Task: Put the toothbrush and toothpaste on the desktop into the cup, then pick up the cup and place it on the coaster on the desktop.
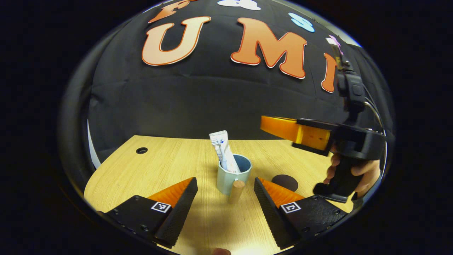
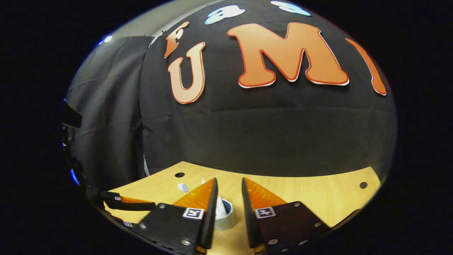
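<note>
Cup (image 1: pixel 231 177) holding toothpaste (image 1: pixel 223 148) and toothbrush (image 1: pixel 216 147) – upright, left gripper (image 1: pixel 224 202) spread (empty), right gripper (image 2: pixel 229 209) narrowly parted

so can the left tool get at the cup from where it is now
Probably yes. The left tool is open with the cup straight ahead between its fingers, and only bare desk lies between. The cup's wooden handle faces it.

light wood desktop (image 1: pixel 170 159), round cable holes (image 1: pixel 141 150), black cloth wall (image 1: pixel 198 102)
</note>
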